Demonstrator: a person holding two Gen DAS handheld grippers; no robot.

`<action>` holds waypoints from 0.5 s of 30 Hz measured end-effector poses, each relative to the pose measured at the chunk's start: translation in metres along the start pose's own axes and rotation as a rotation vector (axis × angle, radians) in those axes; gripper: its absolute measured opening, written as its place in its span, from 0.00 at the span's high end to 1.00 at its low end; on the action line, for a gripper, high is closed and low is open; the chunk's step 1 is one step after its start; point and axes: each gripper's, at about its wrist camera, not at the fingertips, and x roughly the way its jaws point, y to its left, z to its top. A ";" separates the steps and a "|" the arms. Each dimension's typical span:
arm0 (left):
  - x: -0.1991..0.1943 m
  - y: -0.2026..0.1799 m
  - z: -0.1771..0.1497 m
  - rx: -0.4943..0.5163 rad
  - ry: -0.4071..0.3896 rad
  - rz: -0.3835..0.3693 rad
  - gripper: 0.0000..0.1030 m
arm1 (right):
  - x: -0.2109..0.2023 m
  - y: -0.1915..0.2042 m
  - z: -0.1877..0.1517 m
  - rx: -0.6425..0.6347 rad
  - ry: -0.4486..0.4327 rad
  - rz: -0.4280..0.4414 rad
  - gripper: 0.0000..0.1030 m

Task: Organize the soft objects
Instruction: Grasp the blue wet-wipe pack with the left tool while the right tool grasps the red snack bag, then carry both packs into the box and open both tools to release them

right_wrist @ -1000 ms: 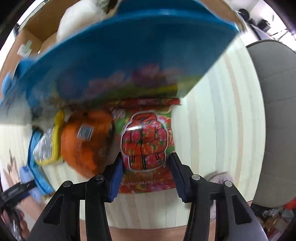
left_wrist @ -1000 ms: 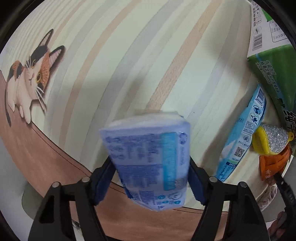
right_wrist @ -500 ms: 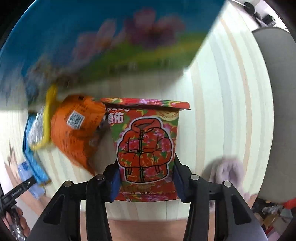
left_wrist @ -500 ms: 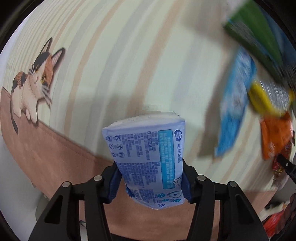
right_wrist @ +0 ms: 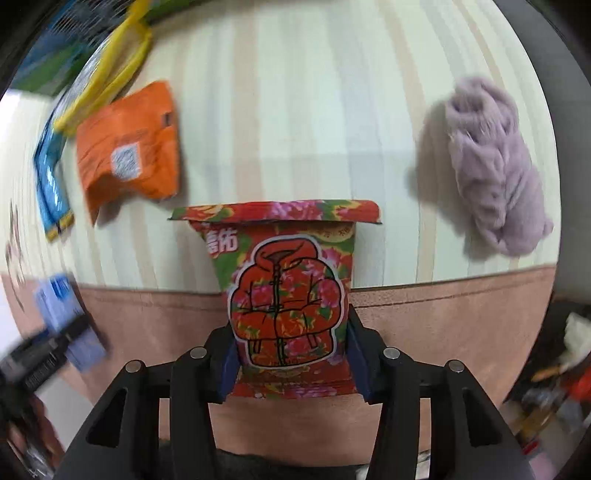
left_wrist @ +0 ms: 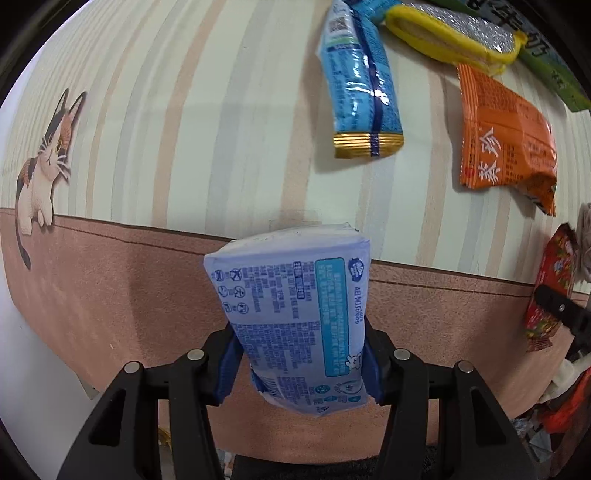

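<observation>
My left gripper [left_wrist: 299, 360] is shut on a pale blue tissue pack [left_wrist: 295, 314] and holds it above the mat's brown border. My right gripper [right_wrist: 291, 356] is shut on a red floral packet with a jacket picture [right_wrist: 288, 291], also held above the brown border. That packet and the right gripper's finger show at the right edge of the left wrist view [left_wrist: 550, 291]. The tissue pack and the left gripper show blurred at the left of the right wrist view [right_wrist: 62, 317].
On the striped mat [left_wrist: 221, 110] lie a blue sachet [left_wrist: 358, 81], a yellow-edged silver scrubber [left_wrist: 458, 33], an orange packet [left_wrist: 506, 136] and a green box [left_wrist: 554, 77]. A lilac fluffy cloth [right_wrist: 495, 162] lies at the right. A cat picture [left_wrist: 48, 147] marks the mat's left.
Both grippers have pulled back toward the mat's brown front border with their packs still held. The big blue-green box has left the right wrist view and the lilac cloth has come into view.
</observation>
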 end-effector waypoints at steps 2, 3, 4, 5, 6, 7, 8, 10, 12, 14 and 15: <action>0.003 0.002 0.000 0.007 -0.002 0.003 0.52 | -0.002 -0.004 0.001 0.002 -0.009 -0.005 0.49; -0.001 0.001 0.000 0.013 -0.004 0.000 0.52 | -0.003 -0.002 0.000 -0.008 -0.012 -0.013 0.51; -0.010 -0.002 0.004 0.020 -0.008 -0.003 0.53 | -0.006 -0.001 0.002 -0.023 -0.018 -0.023 0.52; -0.015 -0.004 0.004 0.026 -0.016 -0.006 0.53 | -0.012 0.005 0.004 -0.037 -0.021 -0.029 0.53; -0.021 -0.009 0.002 0.035 -0.026 -0.009 0.53 | -0.015 0.016 -0.002 -0.054 -0.020 -0.035 0.54; -0.028 -0.013 0.000 0.047 -0.041 -0.015 0.54 | -0.019 0.029 -0.009 -0.066 -0.020 -0.030 0.54; -0.036 -0.015 0.000 0.053 -0.053 -0.020 0.54 | -0.022 0.033 -0.015 -0.075 -0.023 -0.018 0.55; -0.054 -0.024 -0.002 0.071 -0.084 -0.045 0.54 | -0.031 0.042 -0.022 -0.094 -0.042 0.003 0.55; -0.075 -0.031 -0.004 0.081 -0.125 -0.070 0.54 | -0.048 0.050 -0.030 -0.113 -0.070 0.029 0.55; -0.105 -0.039 -0.003 0.094 -0.171 -0.111 0.54 | -0.070 0.056 -0.037 -0.129 -0.102 0.067 0.55; -0.119 -0.043 -0.003 0.098 -0.189 -0.132 0.54 | -0.082 0.057 -0.039 -0.135 -0.118 0.089 0.55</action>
